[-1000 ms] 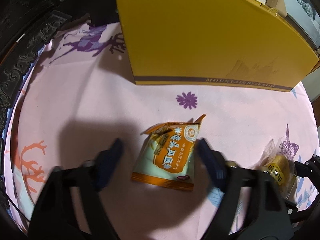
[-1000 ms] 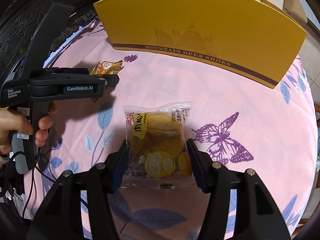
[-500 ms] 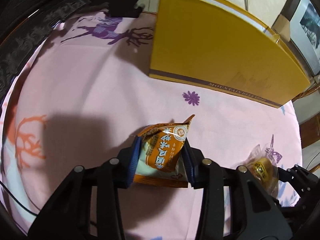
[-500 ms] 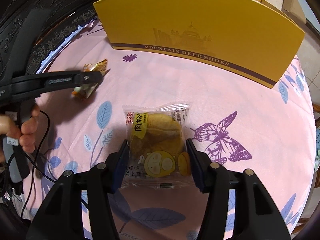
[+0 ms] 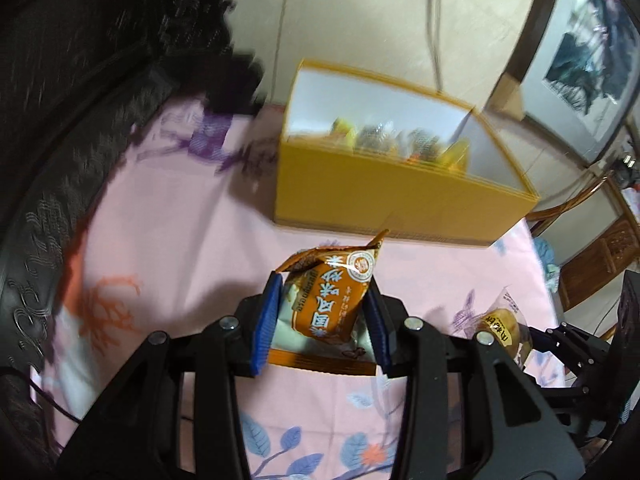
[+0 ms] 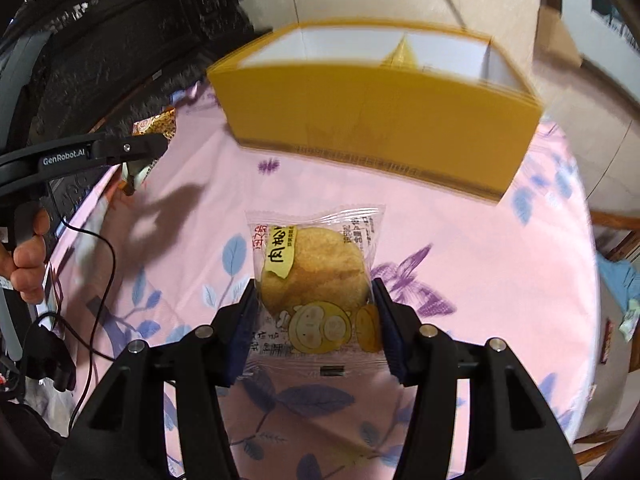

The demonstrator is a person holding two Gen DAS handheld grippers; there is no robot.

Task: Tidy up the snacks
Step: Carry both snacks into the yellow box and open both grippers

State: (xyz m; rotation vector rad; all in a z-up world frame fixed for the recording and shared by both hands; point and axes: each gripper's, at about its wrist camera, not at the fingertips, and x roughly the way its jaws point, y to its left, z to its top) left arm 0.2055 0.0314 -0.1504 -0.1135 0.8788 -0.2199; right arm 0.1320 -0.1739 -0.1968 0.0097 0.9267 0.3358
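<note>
Grippers both point steeply downward over the pink printed tablecloth (image 6: 500,248), each lifted clear of it with a snack between its fingers. The left gripper (image 5: 322,320) has its blue pads pressed against the two sides of an orange snack packet (image 5: 332,304), which sits upright between them with its crimped top corner sticking up toward the far edge of the table. The right gripper (image 6: 314,322) pinches a clear-wrapped round pastry (image 6: 316,276) by its lower half — the wrapper's upper edge and yellow label stand free above the fingertips. In the right wrist view a person's hand (image 6: 26,264) grips the left tool's handle at the left edge of the table, with a thin black cable (image 6: 100,280) trailing down beside it.

Against the frame a second ago, the left jaws, then spread wide on either side of the packet lying flat on the cloth, have closed onto it, and the packet now hangs in the grip above the table. The pastry, already clasped back then while resting on the cloth, is now raised as well. Both cameras sit higher — the yellow box (image 5: 400,204) at the far edge of the table, earlier seen only as a plain front wall, now shows its open top, white inner walls and several wrapped snacks (image 5: 400,142) inside, blurred by motion. The pastry also appears at the right edge of the left wrist view, just beside the left gripper's right finger.
</note>
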